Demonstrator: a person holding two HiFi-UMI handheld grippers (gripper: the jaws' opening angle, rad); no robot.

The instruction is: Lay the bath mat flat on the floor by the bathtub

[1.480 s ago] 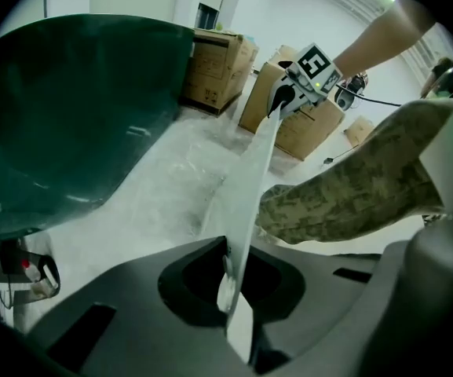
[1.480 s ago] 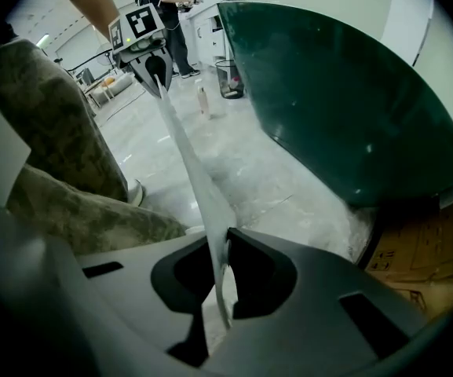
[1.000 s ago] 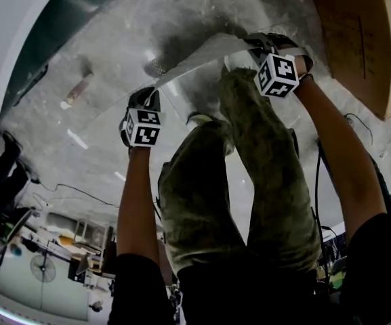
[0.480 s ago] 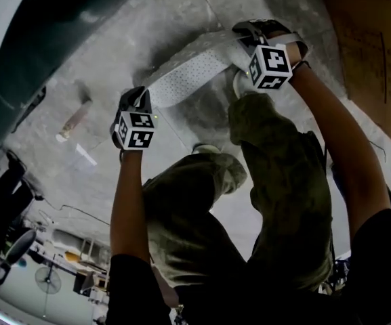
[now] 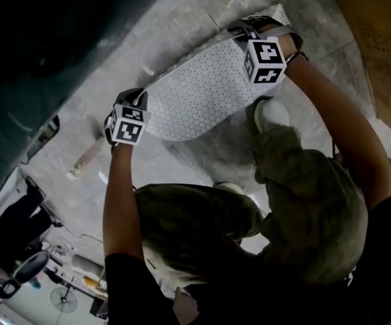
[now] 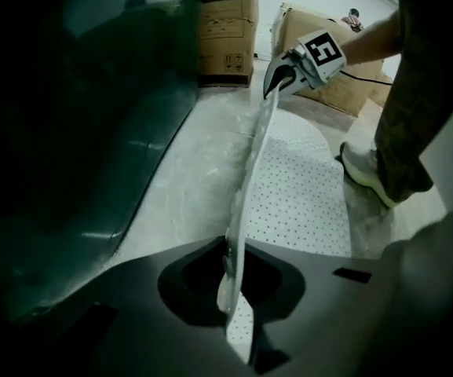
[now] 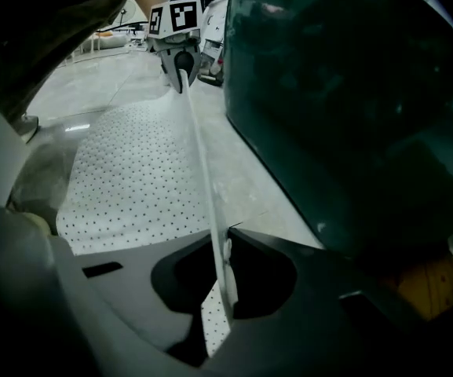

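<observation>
The bath mat (image 5: 202, 93) is white with small dark dots. It is stretched between my two grippers beside the dark green bathtub (image 5: 59, 53), and its lower part spreads over the grey floor. My left gripper (image 5: 139, 99) is shut on one corner of the mat's upper edge, my right gripper (image 5: 241, 29) on the other. In the left gripper view the mat (image 6: 297, 187) runs from my jaws (image 6: 230, 277) to the right gripper (image 6: 277, 77). In the right gripper view the mat (image 7: 132, 171) runs from my jaws (image 7: 224, 269) to the left gripper (image 7: 180, 69).
The bathtub wall (image 7: 352, 108) rises close along the mat's held edge. Cardboard boxes (image 5: 378, 53) stand at the right, with more boxes (image 6: 226, 38) past the tub's end. The person's shoe (image 5: 271, 114) is beside the mat. A small tube (image 5: 87, 162) lies on the floor.
The mat has opened from a narrow strip into a wide sheet. Both grippers have moved toward the bathtub and lower, still holding its edge.
</observation>
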